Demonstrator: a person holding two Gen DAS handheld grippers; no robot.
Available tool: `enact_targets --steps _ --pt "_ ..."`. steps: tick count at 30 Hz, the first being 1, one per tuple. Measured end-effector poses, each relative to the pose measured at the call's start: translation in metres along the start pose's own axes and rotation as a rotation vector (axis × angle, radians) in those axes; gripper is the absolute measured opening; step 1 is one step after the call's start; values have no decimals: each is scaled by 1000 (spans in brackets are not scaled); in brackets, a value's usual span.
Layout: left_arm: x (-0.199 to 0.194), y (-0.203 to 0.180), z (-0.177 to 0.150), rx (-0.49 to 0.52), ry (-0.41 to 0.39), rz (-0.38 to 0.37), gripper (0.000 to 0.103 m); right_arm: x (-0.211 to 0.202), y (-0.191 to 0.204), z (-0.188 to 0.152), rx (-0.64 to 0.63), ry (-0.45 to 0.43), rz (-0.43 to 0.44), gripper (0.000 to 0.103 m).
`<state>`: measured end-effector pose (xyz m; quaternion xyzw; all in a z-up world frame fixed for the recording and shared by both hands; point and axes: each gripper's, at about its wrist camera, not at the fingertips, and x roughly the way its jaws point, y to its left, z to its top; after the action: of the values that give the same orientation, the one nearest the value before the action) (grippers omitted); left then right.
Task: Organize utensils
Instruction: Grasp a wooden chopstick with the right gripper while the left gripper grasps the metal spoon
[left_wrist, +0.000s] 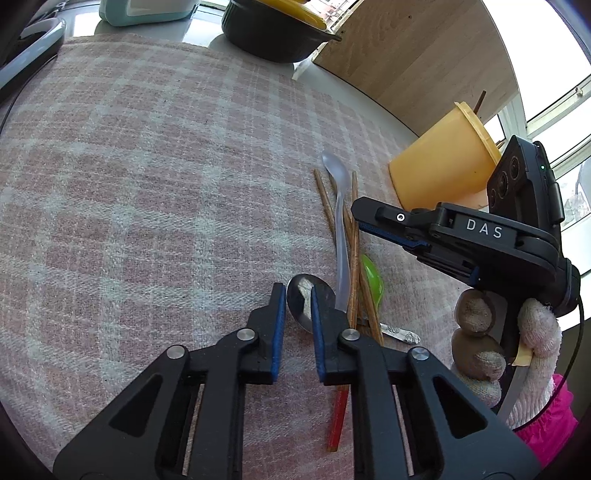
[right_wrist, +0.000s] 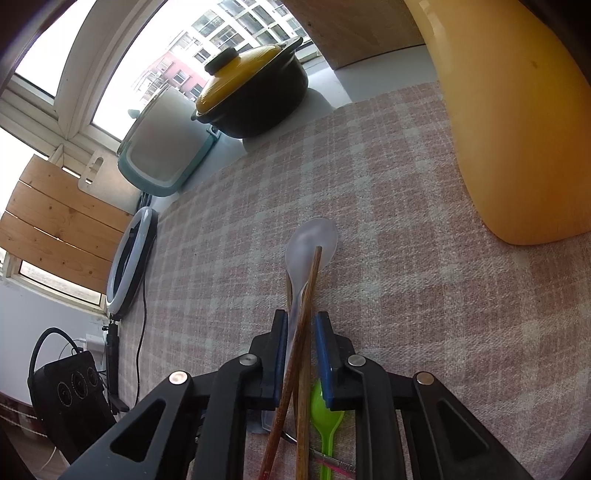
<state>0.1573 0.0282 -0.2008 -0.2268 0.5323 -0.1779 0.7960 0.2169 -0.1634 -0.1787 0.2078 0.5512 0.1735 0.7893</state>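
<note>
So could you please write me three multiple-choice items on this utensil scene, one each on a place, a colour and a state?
1. Where does the yellow cup stand?
A. On the checked cloth, beyond the utensil pile
B. Inside the black pot
C. On the windowsill

2. What colour is the small plastic spoon lying under the chopsticks?
A. Blue
B. Green
C. White

3. How does the right gripper stand?
A. Shut on the metal spoon
B. Open, fingers either side of the chopsticks
C. Holding the cup

Answers: 1 A, its base sits on the cloth; 2 B, bright green shows plainly; 3 B, gaps show beside both pads.
</note>
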Motion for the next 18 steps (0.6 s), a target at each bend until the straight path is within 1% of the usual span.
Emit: enact_targets --steps 5,11,18 --pt "3 1 1 1 -6 -2 8 5 1 3 -13 8 -14 6" --pt "4 2 4 -3 -14 -4 6 5 3 4 -22 8 -9 5" --pt "-11 8 5 -3 -38 9 5 -8 9 2 -57 -15 2 4"
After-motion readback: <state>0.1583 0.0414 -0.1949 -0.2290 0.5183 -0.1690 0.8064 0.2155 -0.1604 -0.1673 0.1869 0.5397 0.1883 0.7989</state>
